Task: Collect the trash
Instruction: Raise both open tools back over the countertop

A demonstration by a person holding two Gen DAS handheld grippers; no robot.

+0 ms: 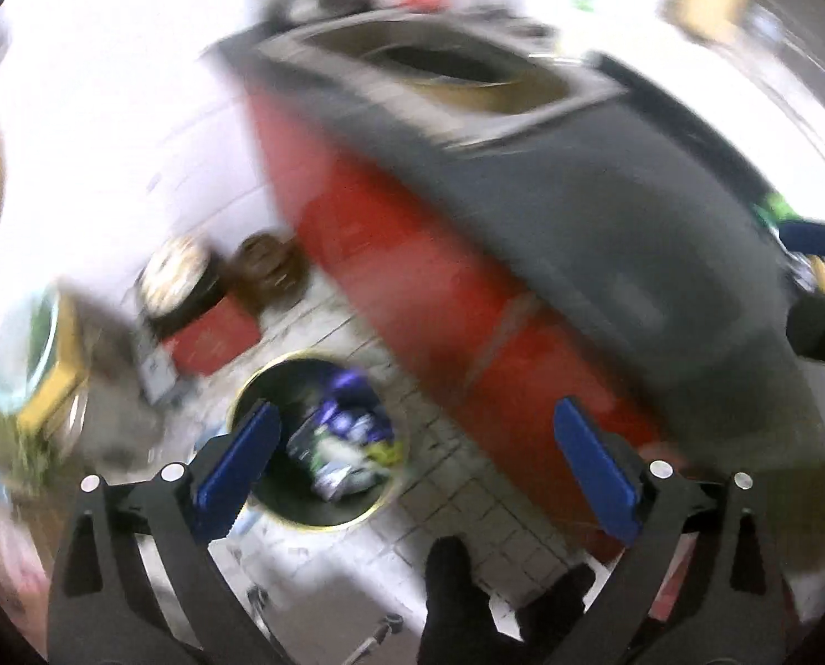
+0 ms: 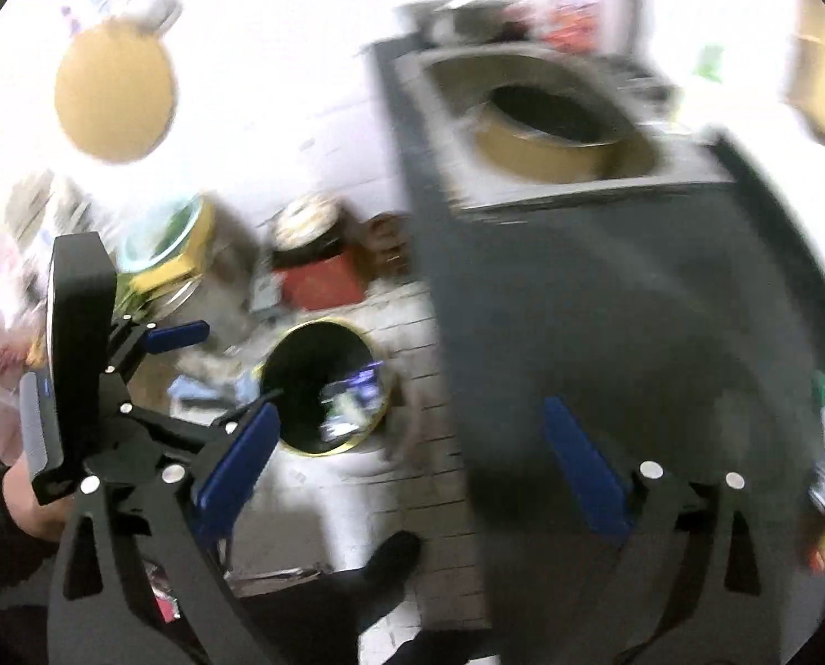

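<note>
Both tongs are wide open and hold nothing: left tongs (image 1: pixel 415 451), right tongs (image 2: pixel 412 451). Below them, just past the blue tips, sits the round trash bin (image 1: pixel 279 504) on the tiled floor (image 1: pixel 467 499), with wrappers (image 1: pixel 346 443) already inside. Next, I think, go look for more trash, slowly, steering clear of the big dark box (image 2: pixel 606 305) behind.

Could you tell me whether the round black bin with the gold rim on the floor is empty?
Not empty: the round black bin with the gold rim holds crumpled wrappers, purple and white, in its bottom.
</note>
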